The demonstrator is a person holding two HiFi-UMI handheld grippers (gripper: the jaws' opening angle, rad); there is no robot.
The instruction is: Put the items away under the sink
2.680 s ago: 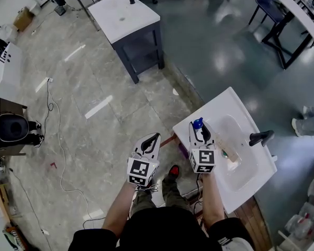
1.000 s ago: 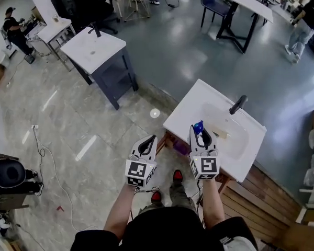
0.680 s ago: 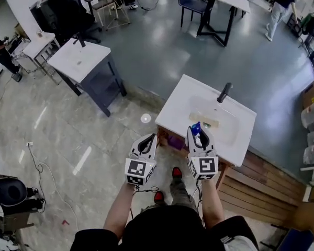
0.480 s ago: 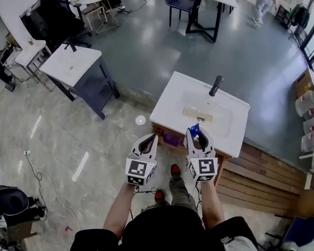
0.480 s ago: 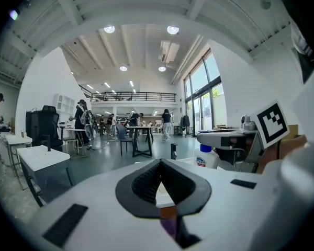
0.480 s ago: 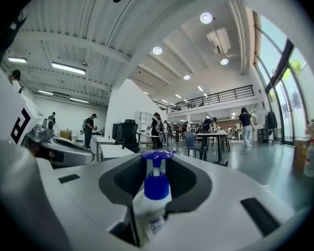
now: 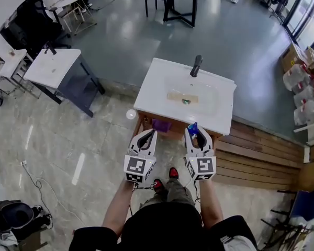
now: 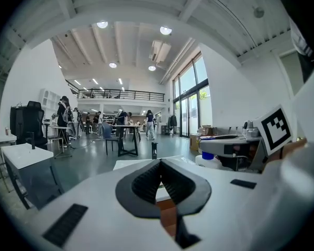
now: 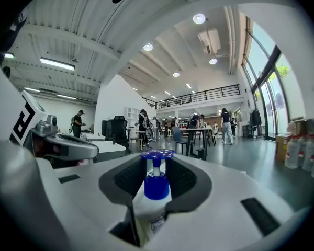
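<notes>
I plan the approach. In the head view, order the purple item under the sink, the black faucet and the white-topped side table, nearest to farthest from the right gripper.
1. purple item, under the sink, just left of the right gripper.
2. black faucet, at the sink's back edge.
3. white-topped side table, far left.

A white pump bottle [image 9: 156, 190] with blue pump head stands upright, clamped in the right gripper [image 9: 156, 163], before the white sink [image 7: 152, 95].

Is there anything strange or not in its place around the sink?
Nothing spilled or damaged. A flat tan piece lies in the sink, an unusual place for it; what it is I cannot tell.
</notes>
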